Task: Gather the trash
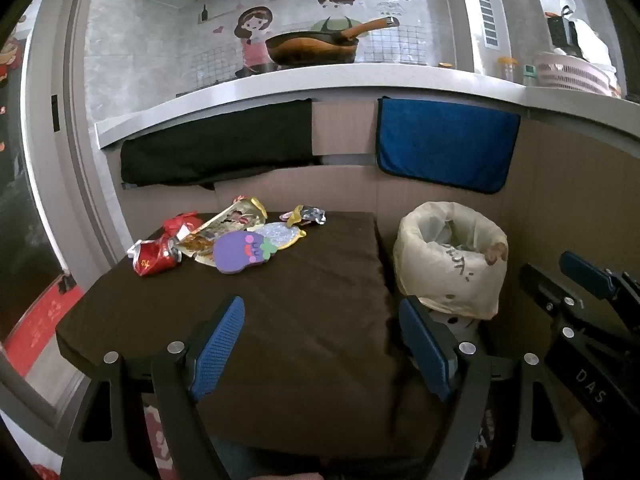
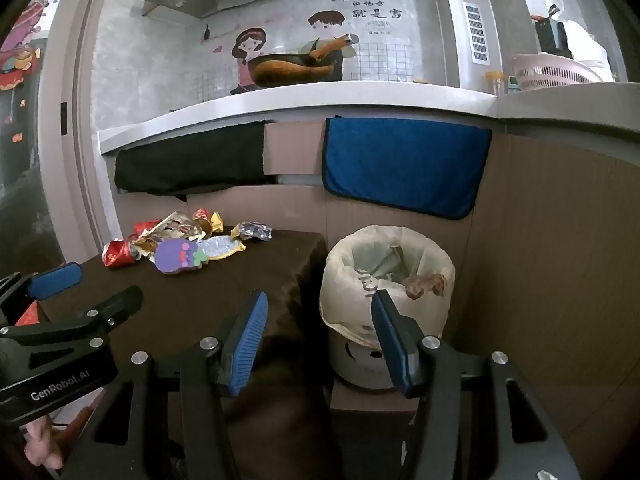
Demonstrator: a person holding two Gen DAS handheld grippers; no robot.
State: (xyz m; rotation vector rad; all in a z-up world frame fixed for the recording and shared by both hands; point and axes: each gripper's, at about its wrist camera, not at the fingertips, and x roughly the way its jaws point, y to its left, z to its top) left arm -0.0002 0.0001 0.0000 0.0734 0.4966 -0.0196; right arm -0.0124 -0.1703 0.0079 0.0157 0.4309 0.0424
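Left wrist view puts the wrapper pile [image 1: 224, 236] left of centre on the brown worktop [image 1: 304, 320], the lined bin [image 1: 450, 256] centre right. I judge these foils light, crinkly, slippery; I'd pinch a loose edge. Left gripper [image 1: 322, 346] and right gripper [image 2: 318, 344] both spread, empty.

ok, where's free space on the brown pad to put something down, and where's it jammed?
Free: the near and middle of the brown pad, from the left gripper up to the wrappers, plus its right strip beside the lined bin. Crowded: the far left corner, where the purple cutout, red wrapper and foil packets pile up.
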